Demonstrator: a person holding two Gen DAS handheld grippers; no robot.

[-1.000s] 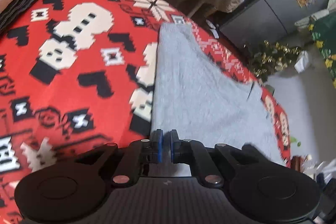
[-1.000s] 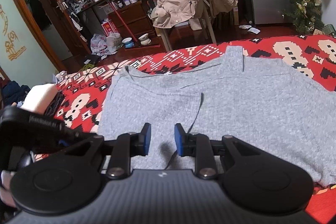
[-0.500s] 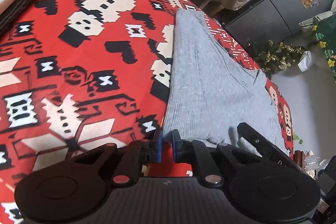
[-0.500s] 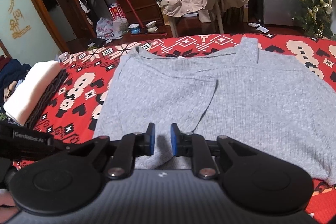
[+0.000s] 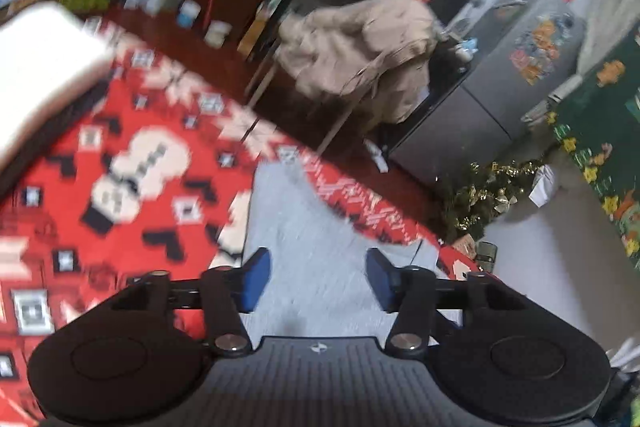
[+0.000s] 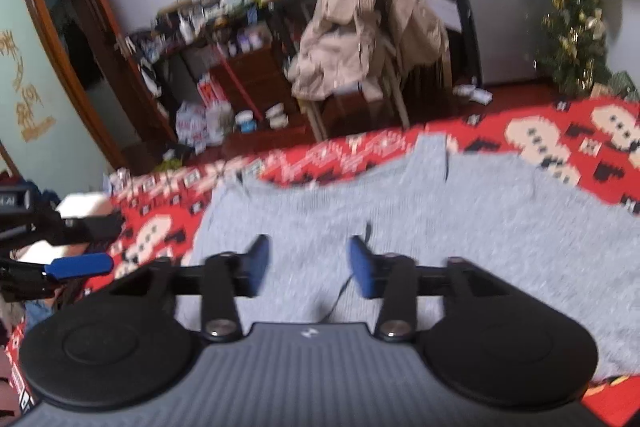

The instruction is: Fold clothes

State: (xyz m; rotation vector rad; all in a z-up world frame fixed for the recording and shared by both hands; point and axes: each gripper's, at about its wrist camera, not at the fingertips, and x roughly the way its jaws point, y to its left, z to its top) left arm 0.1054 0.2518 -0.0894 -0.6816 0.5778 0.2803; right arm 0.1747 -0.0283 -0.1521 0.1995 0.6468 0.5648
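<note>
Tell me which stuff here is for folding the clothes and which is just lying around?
For the folding:
- grey knitted sweater, flat on the blanket
- left gripper, jaws opening, nothing between them
- right gripper, jaws opening, nothing between them
- red patterned blanket

Just lying around:
- beige coat on a chair
- small Christmas tree
- grey fridge
- white folded cloth

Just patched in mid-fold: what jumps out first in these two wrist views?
The grey sweater spread flat on the loud red patterned blanket, filling the right wrist view. Both grippers hover over it, left gripper and right gripper, jaws opening with nothing between them. Behind the bed, a beige coat drapes a chair, beside a small Christmas tree.
</note>
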